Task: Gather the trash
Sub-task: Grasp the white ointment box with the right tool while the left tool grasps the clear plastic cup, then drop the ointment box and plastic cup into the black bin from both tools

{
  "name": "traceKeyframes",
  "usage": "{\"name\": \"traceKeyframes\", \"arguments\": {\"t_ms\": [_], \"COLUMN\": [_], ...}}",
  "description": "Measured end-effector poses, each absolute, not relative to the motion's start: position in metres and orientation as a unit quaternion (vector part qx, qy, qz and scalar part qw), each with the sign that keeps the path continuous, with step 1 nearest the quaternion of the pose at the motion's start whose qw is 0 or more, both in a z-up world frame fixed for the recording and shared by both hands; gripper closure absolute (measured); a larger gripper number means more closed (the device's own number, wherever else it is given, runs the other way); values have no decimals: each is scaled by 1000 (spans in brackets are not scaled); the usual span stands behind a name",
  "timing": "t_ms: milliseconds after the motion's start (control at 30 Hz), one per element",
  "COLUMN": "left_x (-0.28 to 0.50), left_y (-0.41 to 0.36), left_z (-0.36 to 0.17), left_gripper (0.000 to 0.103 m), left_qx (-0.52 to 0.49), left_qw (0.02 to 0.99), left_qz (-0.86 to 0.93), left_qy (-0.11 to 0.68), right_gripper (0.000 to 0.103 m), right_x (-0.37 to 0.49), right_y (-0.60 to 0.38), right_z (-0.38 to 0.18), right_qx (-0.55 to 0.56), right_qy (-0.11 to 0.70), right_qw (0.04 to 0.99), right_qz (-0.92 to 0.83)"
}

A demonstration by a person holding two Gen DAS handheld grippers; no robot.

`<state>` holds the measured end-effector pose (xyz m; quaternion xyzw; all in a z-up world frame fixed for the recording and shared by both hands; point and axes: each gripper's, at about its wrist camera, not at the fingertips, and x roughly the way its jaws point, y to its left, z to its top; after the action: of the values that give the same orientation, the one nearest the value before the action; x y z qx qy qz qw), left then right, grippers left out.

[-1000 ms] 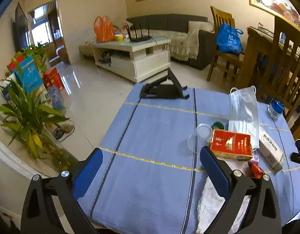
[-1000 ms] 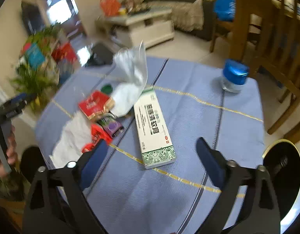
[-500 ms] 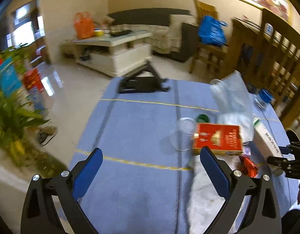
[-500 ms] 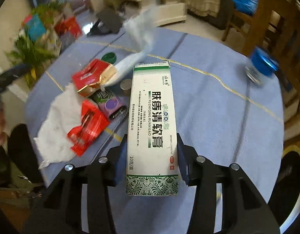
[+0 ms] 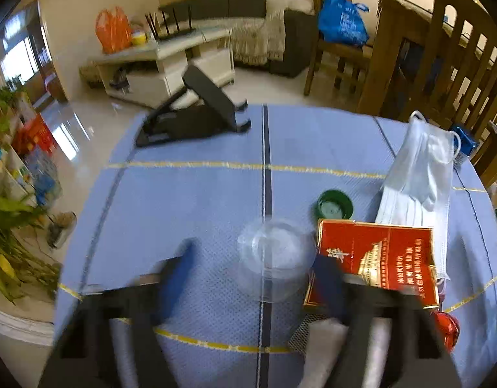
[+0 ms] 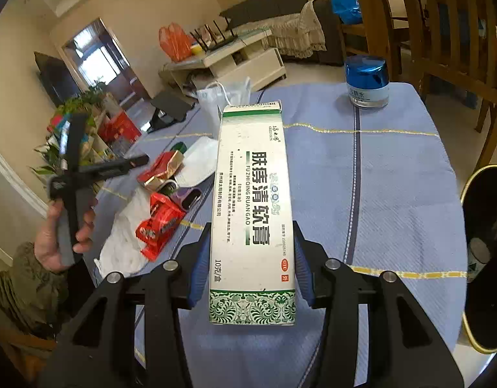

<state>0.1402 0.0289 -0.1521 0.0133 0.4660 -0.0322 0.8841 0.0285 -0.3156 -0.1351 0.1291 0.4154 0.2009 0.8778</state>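
The right gripper [image 6: 251, 258] has its blue-padded fingers [image 6: 199, 265] clamped on the two long sides of a tall white and green cardboard ointment box [image 6: 253, 200]. The grip sits near the box's lower end, so most of its length points away toward 12 o'clock, lifted clear of the blue woven cloth-covered surface [image 6: 394, 194]. Holding it by the narrow sides likely keeps the light carton from twisting on its way to the black round bin with a gold rim [image 6: 481, 258], which waits at 3 o'clock just off the surface's edge.

The left gripper [image 5: 254, 265] has its fingers [image 5: 326, 274] spread wide to either side of a clear plastic cup [image 5: 274, 258], which stands on the cloth; whether either finger touches it I cannot tell, as the view is blurred. The wide spread suits the cup's round body. Touching the cup at 3 o'clock lies a red and gold cigarette packet [image 5: 377, 262]. A green bottle cap [image 5: 334, 205] sits at 1 o'clock, with a pale blue folded face mask [image 5: 419, 174] beyond at 2 o'clock.

In the right view, a red crinkled snack wrapper [image 6: 161, 223] and white crumpled tissue [image 6: 122, 245] lie at 9 o'clock, still uncollected. A blue-lidded glass jar [image 6: 366, 80] stands apart at 1 o'clock.
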Motion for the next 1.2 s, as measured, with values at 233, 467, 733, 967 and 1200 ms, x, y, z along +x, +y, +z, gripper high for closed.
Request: {"name": "traceKeyframes", "arguments": {"t_ms": [233, 467, 733, 967, 1200], "left_x": [123, 97, 79, 57, 50], "left_y": [46, 24, -131, -282, -368], "left_z": [-128, -77, -44, -62, -87], "left_gripper": [67, 68, 67, 67, 67], "left_qx": [-22, -44, 10, 67, 107], "left_qw": [906, 923, 911, 875, 849], "left_qz": [-6, -30, -189, -294, -330], "left_qy": [422, 382, 366, 378, 398], "right_gripper": [58, 58, 58, 53, 6], "right_x": [28, 23, 6, 1, -44], "right_y": [-325, -350, -471, -525, -560], "right_z": [-130, -129, -133, -165, -136], "right_qx": [157, 188, 242, 238, 293], "right_qy": [390, 384, 389, 417, 304], "right_qw": [885, 892, 885, 857, 869], "right_qz": [200, 148, -87, -188, -260]}}
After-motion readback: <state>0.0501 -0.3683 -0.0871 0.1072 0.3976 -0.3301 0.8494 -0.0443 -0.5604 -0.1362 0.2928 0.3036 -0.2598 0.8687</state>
